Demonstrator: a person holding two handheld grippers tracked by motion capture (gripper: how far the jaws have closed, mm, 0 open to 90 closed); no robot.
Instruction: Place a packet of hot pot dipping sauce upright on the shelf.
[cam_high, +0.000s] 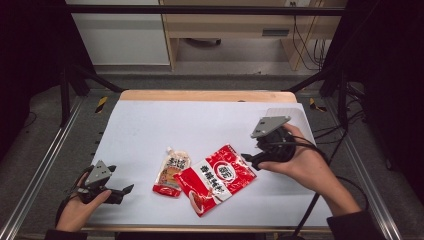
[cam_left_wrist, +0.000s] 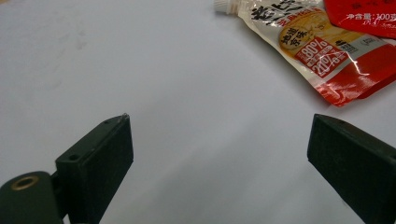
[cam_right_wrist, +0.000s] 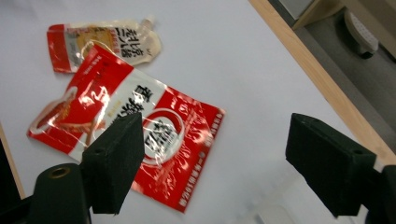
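On the tabletop (cam_high: 150, 125) middle, red packet (cam_high: 218, 176) lies flat, overlapping the spout pouch (cam_high: 171, 173) (looks set down). Right gripper (cam_high: 248, 159) released beside it; left gripper (cam_high: 127, 189) spread, empty, apart.

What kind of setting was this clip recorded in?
Probably a lab or workshop recording station, not a home. A white-covered table sits inside a black metal frame, loose cables hang behind it, and a person's hands hold the left gripper and right gripper beside two snack packets.
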